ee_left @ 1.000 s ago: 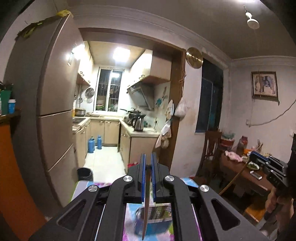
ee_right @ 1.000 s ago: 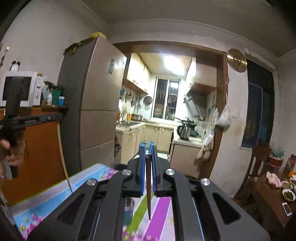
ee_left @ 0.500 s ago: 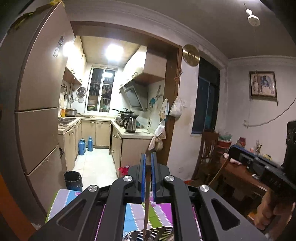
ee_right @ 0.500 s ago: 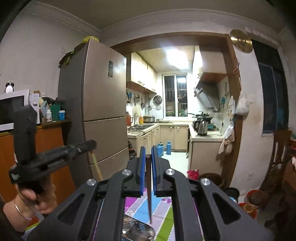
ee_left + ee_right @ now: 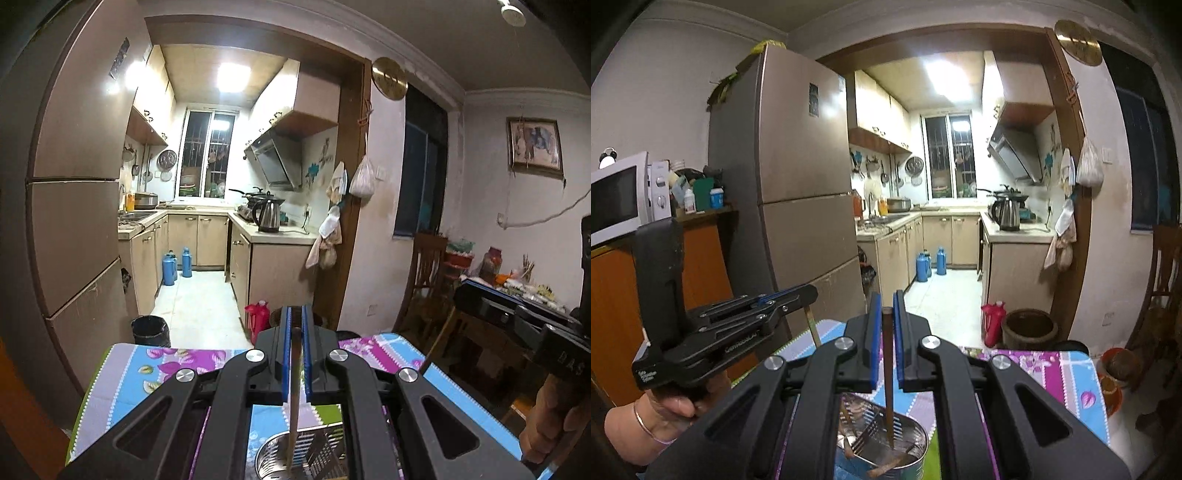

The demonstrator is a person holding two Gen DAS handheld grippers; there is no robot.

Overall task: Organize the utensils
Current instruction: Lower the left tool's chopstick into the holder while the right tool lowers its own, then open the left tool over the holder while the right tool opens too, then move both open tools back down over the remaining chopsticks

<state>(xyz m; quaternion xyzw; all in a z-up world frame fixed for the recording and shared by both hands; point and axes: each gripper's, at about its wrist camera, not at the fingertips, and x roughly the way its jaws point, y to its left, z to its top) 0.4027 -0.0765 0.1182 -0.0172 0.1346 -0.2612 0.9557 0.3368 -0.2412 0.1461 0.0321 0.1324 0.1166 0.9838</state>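
Grippers: left gripper [image 5: 294,349] clamped on a chopstick [image 5: 293,398]; right gripper [image 5: 885,334] clamped on a second chopstick [image 5: 888,376]. Both sticks hang tip-down between blue pads.
Holder: metal holder [image 5: 916,435] stands on the floral cloth [image 5: 125,384] at the near edge of the table, below both grippers. Several utensils already lie inside it.
Left stick: tip sits at the slotted rim of the holder, near side; whether it is inside I cannot tell.
Right stick: tip reaches into the holder, beside a divider.
Step in hand: lowering both chopsticks into the holder, it seems.
Doing it well: keep each stick upright and over an open slot, lower until the tip is well inside, and only then part the pads. Mind that the two tools do not crowd each other over the narrow mouth.
Since a second ago: both grippers have dropped and moved forward; the holder, then barely showing below, now fills the lower view, and the kitchen doorway looms larger.
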